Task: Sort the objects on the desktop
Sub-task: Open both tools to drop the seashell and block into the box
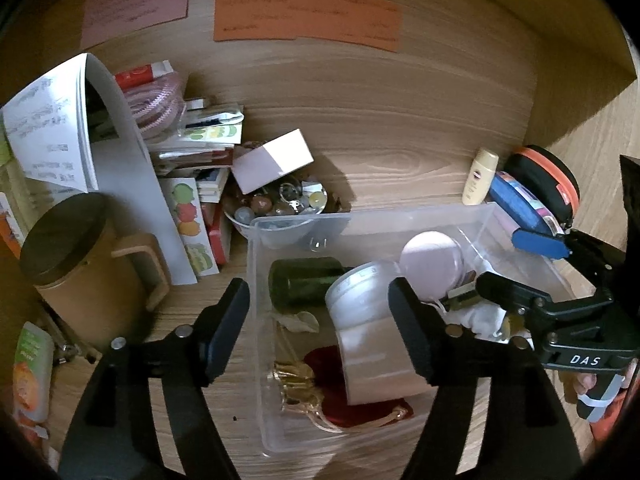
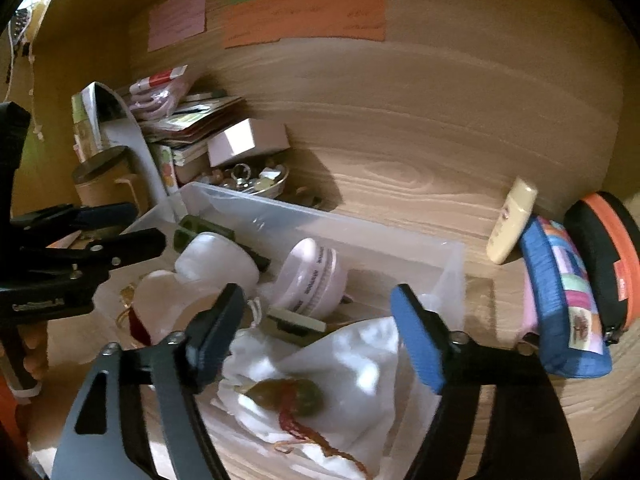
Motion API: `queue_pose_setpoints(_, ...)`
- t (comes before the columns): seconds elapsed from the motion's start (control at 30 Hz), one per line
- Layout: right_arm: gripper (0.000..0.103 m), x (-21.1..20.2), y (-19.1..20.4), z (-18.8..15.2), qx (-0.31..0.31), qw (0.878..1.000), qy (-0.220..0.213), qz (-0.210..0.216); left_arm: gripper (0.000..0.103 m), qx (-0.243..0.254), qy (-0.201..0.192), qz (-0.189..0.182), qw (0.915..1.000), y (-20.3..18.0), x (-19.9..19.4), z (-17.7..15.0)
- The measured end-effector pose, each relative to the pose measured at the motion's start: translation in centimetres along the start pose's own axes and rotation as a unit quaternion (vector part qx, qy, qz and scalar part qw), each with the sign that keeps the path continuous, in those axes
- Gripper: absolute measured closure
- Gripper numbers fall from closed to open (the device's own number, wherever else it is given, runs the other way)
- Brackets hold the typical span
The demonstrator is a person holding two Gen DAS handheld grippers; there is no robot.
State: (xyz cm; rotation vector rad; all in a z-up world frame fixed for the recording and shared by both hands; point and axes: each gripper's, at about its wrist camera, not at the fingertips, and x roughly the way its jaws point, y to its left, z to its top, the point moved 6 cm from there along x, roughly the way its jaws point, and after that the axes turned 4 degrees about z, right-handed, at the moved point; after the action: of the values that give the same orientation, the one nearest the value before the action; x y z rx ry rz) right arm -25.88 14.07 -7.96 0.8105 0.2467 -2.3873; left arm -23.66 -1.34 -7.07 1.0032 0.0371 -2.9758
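Nearest the lens, the left gripper [image 1: 318, 332] is seen spread wide, gripping nothing, one finger inside the clear bin [image 1: 256, 300], one outside. The right gripper [image 2: 316, 336] is likewise released above a white pouch [image 2: 340, 364] in that bin. Jars and a green bottle [image 1: 300, 280] are already binned; beyond the right gripper's fingertips, a cream tube [image 2: 510, 226] and a blue pouch [image 2: 564, 296] remain unsorted.

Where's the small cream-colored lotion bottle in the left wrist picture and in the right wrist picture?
Left wrist view: cream bottle right of centre, upright, just beyond the clear bin's far right corner.
Right wrist view: the bottle at right, leaning beside the blue pouch.
Shared landmark: the orange paper on the back wall.
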Motion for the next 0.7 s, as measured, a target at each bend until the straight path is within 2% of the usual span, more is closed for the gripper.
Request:
queue_pose_setpoints(0.07, 0.022, -0.1, -0.2, 0.1, 0.0, 1.0, -0.002, -0.012, 0.023, -0.004, -0.001, 0.009, 1.0, 0.2, -0.1, 0.1)
queue_pose_setpoints(0.13, 0.019, -0.1, -0.4, 0.2, 0.0, 1.0, -0.001, -0.021, 0.011, -0.007, 0.001, 0.019, 0.9998, 0.3, -0.2, 0.1)
queue_pose_setpoints(0.17, 0.018, -0.1, -0.4, 0.1, 0.001, 1.0, -0.001, -0.024, 0.01, -0.007, 0.0, 0.021, 0.9997, 0.3, -0.3, 0.1)
queue_pose_setpoints(0.4, 0.012, -0.7, -0.5, 0.3, 0.007, 0.999, 0.002, -0.032, 0.004, -0.003, 0.014, 0.037, 0.9992, 0.1, -1.2, -0.5)
queue_pose_setpoints(0.47, 0.005, -1.3, -0.5, 0.5, 0.009, 0.999, -0.002, -0.039, 0.004, 0.001, 0.015, 0.042, 0.999, 0.1, -1.8, -0.8)
queue_pose_setpoints(0.57, 0.0, -2.6, -0.1, 0.6, 0.016, 0.999, -0.009, -0.039, 0.004, 0.002, 0.009, 0.05, 0.9987, 0.1, -2.9, -1.1)
queue_pose_setpoints(0.7, 0.0, -4.1, 0.1, 0.1, 0.046, 0.999, 0.0, -0.03, 0.003, -0.004, -0.008, 0.051, 0.9987, 0.2, -4.8, -1.4)
